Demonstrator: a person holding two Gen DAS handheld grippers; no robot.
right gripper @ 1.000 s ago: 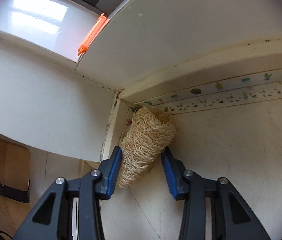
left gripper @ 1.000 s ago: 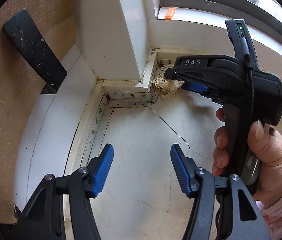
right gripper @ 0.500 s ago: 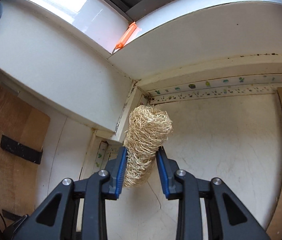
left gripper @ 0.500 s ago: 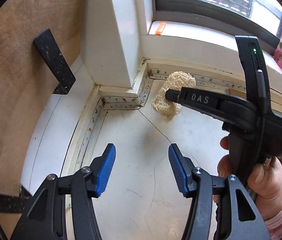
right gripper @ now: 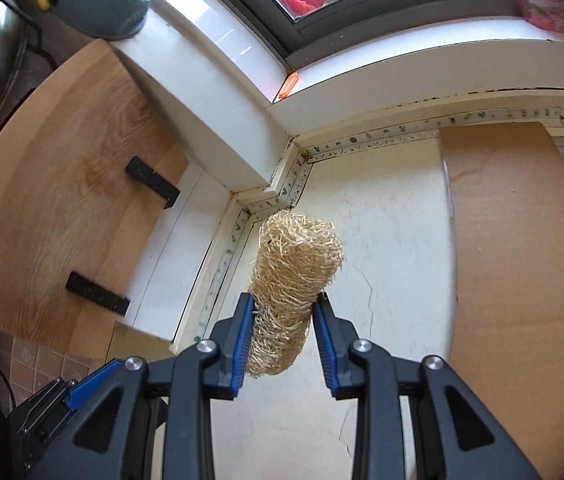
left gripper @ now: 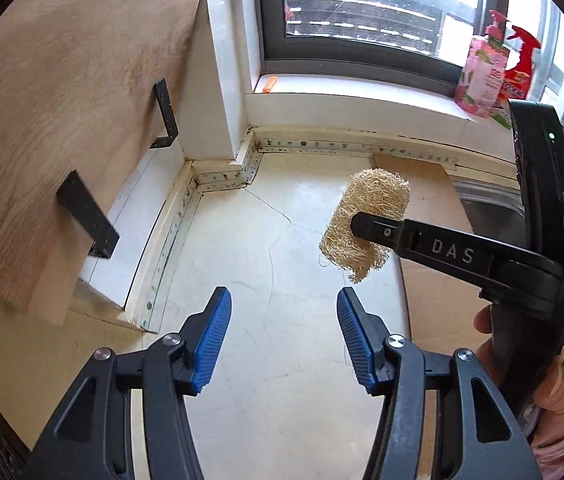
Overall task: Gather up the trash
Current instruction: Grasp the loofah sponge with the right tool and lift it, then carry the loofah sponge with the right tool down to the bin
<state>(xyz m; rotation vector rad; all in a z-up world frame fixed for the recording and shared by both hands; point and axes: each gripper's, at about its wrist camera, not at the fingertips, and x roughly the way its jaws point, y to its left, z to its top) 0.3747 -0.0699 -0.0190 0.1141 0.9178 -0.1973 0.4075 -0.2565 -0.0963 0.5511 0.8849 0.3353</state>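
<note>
Between the blue pads of our right gripper (right gripper: 282, 332) sits a straw-coloured loofah scrubber (right gripper: 295, 276), pinched near its lower end and lifted clear of the white counter (right gripper: 381, 248); these jaws have just been closing onto it. Our left gripper (left gripper: 283, 334) stands parted with nothing between its pads, the scrubber up ahead and to the right of it. On the right tool's black body we read "DAS". A pink bottle (left gripper: 481, 68) on the windowsill (left gripper: 361, 98) carries print too small to read, and a red spray bottle behind it is mostly hidden. A sheet of cardboard (right gripper: 521, 248) lies right of the scrubber, and a small orange object (right gripper: 289, 85) rests on the sill.
</note>
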